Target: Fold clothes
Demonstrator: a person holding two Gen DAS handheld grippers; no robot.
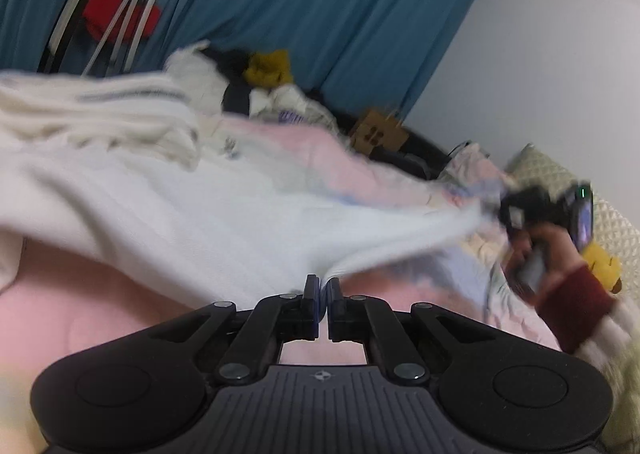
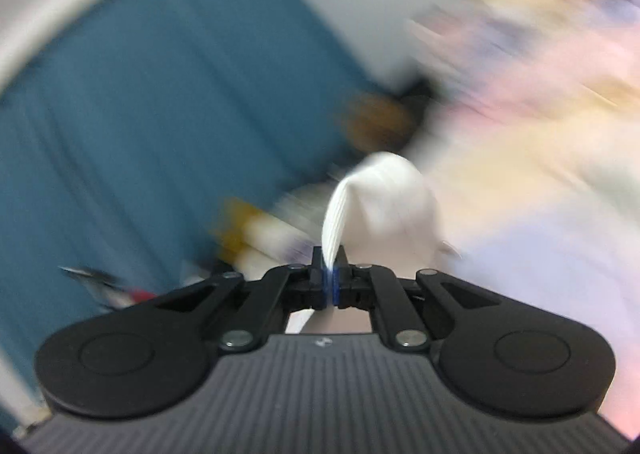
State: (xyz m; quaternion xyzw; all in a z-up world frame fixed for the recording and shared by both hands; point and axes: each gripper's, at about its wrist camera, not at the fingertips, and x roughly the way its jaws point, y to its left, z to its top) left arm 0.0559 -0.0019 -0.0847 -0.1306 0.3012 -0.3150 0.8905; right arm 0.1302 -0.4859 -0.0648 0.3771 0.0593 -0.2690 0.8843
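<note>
Above the pink bedding (image 1: 100, 294), a white ribbed garment (image 1: 168, 197) is stretched between the left gripper (image 1: 323, 286) and the right gripper (image 2: 330, 268), both clamped on its edge; its long axis runs across from one to the other.

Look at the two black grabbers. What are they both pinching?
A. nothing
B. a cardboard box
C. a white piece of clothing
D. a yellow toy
C: the left gripper and the right gripper each pinch an edge of the white garment.
</note>
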